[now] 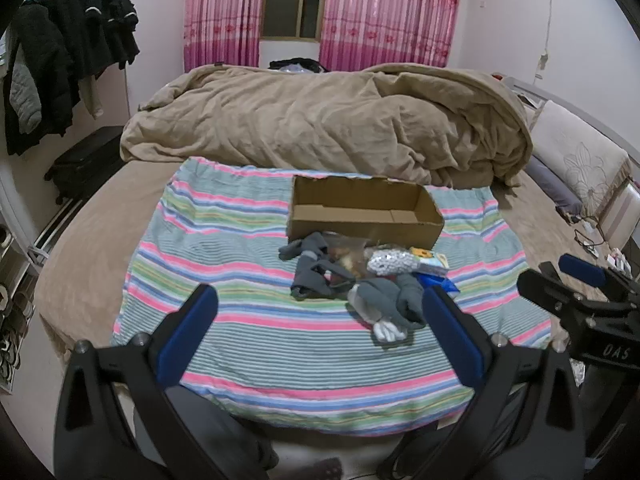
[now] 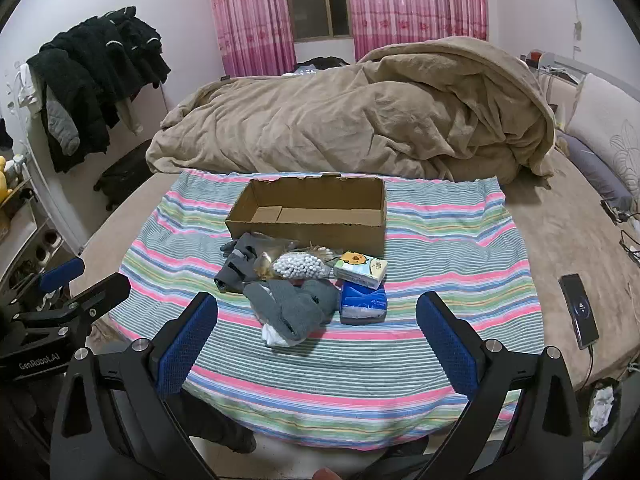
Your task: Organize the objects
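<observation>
On the striped cloth (spread over the bed): open cardboard box behind, grey socks in front, blue tissue pack right of them.

Bed carries striped cloth, beige duvet.

Soft cloth, matt card, glossy wrappers

The striped cloth looks woven and matt, the cardboard box plain brown card, the grey socks fuzzy knit, the tissue packs glossy plastic film, and the beige duvet plush, rumpled fleece.
</observation>
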Tool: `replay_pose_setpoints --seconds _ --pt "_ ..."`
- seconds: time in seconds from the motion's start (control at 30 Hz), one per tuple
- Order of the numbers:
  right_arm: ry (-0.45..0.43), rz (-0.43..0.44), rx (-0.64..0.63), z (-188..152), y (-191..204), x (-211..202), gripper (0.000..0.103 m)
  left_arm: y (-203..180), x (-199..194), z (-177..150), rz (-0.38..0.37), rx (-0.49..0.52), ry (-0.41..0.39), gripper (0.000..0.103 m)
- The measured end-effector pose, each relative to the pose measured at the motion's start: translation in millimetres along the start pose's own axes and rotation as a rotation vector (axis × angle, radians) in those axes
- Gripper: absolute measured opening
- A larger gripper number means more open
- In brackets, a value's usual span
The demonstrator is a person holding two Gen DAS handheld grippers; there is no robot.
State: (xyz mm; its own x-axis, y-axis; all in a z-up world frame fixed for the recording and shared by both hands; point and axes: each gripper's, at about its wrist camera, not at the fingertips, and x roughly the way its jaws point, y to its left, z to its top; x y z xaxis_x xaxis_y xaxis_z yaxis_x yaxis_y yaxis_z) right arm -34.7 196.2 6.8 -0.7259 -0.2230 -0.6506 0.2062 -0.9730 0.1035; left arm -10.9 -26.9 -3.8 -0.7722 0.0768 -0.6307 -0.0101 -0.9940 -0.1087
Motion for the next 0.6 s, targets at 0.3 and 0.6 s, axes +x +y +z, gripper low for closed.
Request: replay_pose_setpoints --seconds 0.3,0.6 --pt "0.000 0.000 0.011 0.1 -1.6 0.9 0.101 2.9 1.2 0.8 -0.012 -0.004 0.006 0.102" --pt "-0.001 -0.001 0.010 0.8 -0.3 0.6 0.101 3.0 -0.6 1.0 -0.025 -0.002 0.005 0.102"
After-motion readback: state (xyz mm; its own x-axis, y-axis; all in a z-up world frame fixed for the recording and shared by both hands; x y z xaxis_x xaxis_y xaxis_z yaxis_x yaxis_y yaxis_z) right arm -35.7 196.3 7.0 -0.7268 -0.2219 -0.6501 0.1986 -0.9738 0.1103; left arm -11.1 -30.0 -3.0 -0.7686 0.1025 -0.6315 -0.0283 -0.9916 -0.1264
